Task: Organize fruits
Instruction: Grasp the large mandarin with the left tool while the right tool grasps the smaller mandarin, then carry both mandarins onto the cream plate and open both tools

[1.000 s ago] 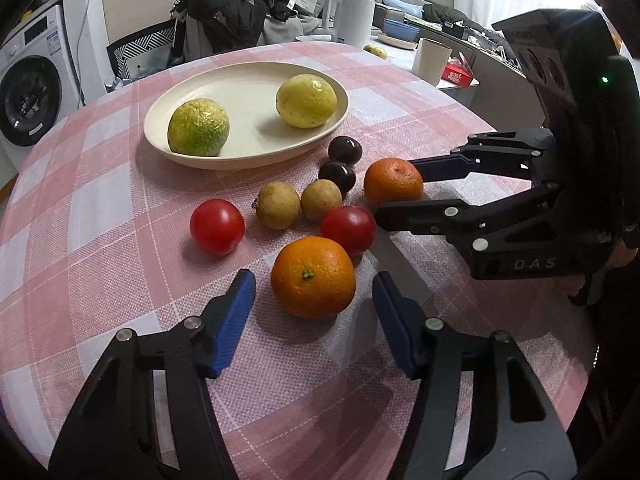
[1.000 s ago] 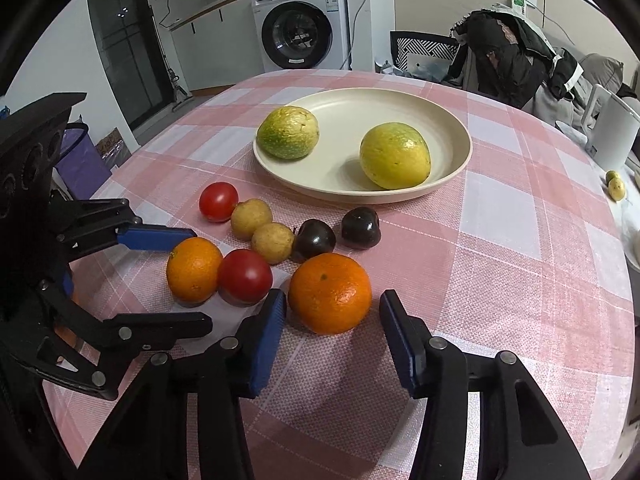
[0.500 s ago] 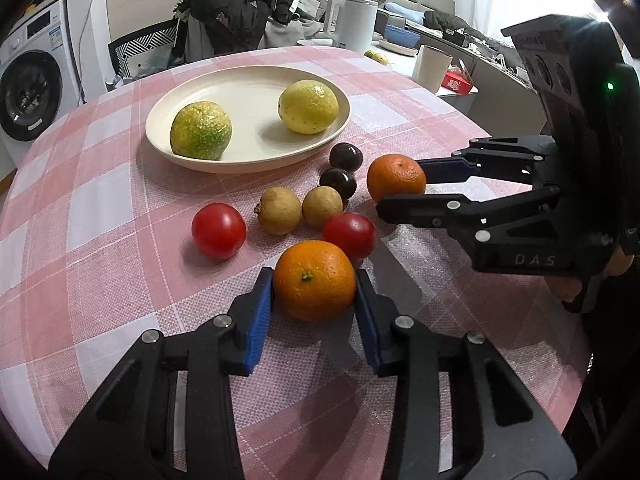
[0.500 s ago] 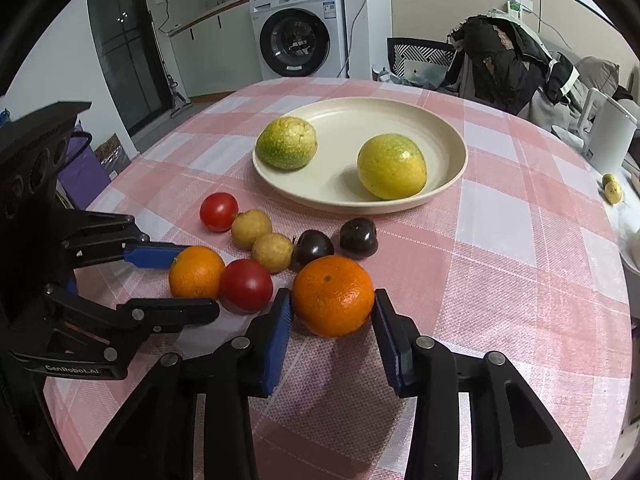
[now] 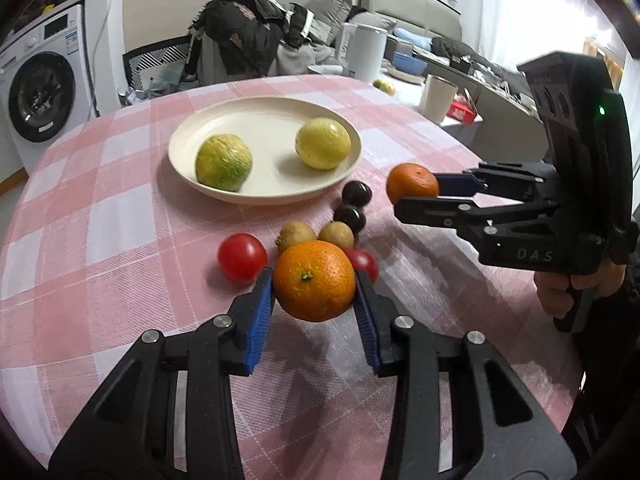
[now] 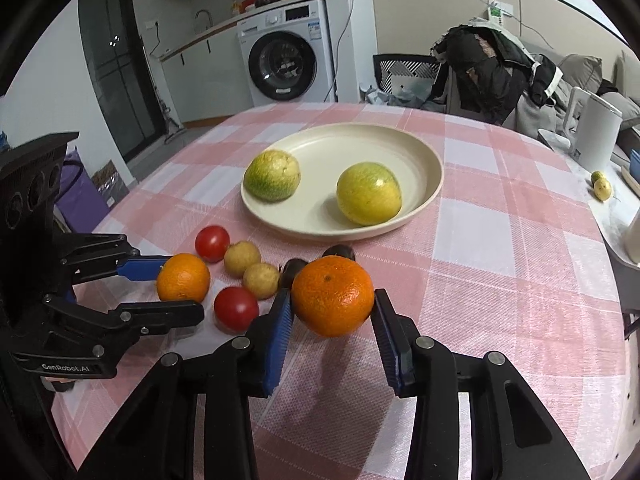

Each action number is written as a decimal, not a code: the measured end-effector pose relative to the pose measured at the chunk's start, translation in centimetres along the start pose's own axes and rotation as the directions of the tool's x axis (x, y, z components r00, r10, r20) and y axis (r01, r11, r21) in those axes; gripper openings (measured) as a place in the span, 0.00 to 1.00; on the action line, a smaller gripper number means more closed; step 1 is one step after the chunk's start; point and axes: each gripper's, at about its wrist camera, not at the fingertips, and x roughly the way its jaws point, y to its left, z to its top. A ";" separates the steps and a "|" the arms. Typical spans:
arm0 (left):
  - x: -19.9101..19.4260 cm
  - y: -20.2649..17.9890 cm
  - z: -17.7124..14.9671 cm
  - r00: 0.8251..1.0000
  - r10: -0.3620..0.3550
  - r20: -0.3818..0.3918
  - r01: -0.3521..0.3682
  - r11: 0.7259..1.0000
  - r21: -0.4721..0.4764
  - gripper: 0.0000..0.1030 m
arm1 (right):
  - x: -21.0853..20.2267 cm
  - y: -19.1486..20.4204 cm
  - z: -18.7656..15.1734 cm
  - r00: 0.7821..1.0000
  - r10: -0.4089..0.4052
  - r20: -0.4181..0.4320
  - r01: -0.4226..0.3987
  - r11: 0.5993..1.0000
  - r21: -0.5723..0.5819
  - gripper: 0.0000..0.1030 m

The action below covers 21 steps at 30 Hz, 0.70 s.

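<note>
Left gripper: closed on the near orange, blue pads pressing its two sides at the widest part, so the round fruit cannot roll out.
Right gripper: clamped the same way on the far orange, also held across its middle.
Lift: judging by the shadows under each orange, both seem just clear of the table, though I cannot tell for certain.
Plate: cream, at 12 o'clock from the left gripper, near the middle of the table; it carries a green-yellow citrus and a yellow citrus, well apart, leaving bare room between them.
Loose fruit: two red tomatoes, two small tan fruits and two dark plums lie in a tight cluster on the table, at 6 o'clock from the plate, just behind the held oranges.
Step in hand: probably carrying both oranges to the plate, where larger fruit already sits.
Risk: the cluster lies close beneath the path; a low carry could knock the tomatoes rolling.
Hand: a person's hand grips the right gripper's handle, at 3 o'clock in the left wrist view.
</note>
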 end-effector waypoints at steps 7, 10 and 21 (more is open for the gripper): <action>-1.0 0.8 0.5 0.999 0.021 0.049 -0.019 0.999 -0.035 0.35 | -0.4 -0.3 0.4 1.000 -0.001 0.030 0.001 1.000 0.013 0.40; -1.3 1.1 0.7 0.997 0.041 0.064 -0.038 0.998 -0.050 0.35 | -0.5 -0.4 0.5 0.999 -0.002 0.047 0.002 1.000 0.018 0.40; -0.3 2.0 1.7 0.994 0.063 0.086 -0.056 0.995 -0.084 0.35 | -0.9 -0.9 1.0 0.997 0.023 0.080 -0.027 0.998 0.051 0.40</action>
